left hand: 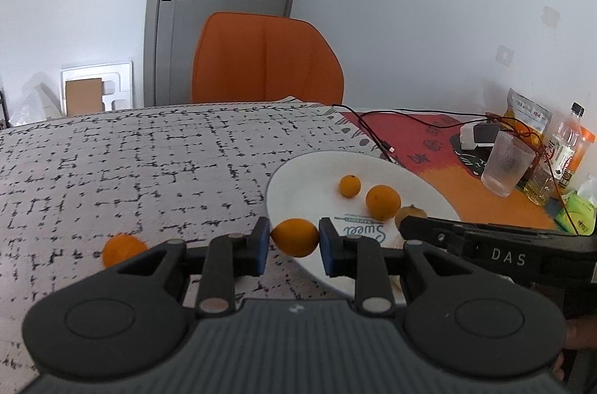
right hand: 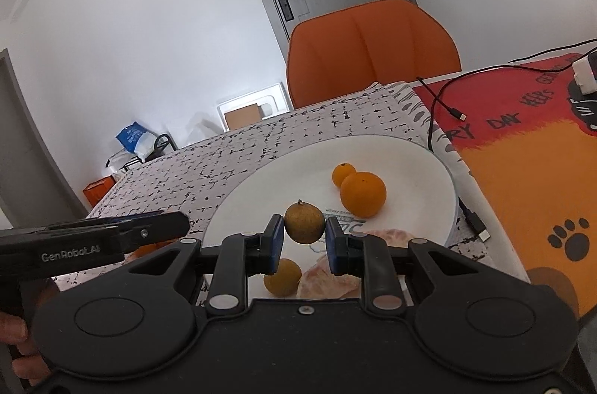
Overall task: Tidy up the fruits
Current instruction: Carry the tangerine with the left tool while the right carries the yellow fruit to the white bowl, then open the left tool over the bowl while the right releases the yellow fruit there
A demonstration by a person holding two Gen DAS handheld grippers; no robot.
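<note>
left gripper [left hand: 294,239] clamps orange [left hand: 294,237] at plate [left hand: 298,177] lower-left rim | right gripper [right hand: 304,228] pinches brown fruit [right hand: 304,221] over plate centre | drop lies straight below

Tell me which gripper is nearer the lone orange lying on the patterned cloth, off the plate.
Left. The left gripper, shut on an orange fruit, sits just right of the lone orange. The right gripper, holding a brownish fruit, is over the plate, farther away.

Left claw [left hand: 294,239] clamped, tilted downward; right claw [right hand: 304,237] likewise clamped, angled down.
</note>
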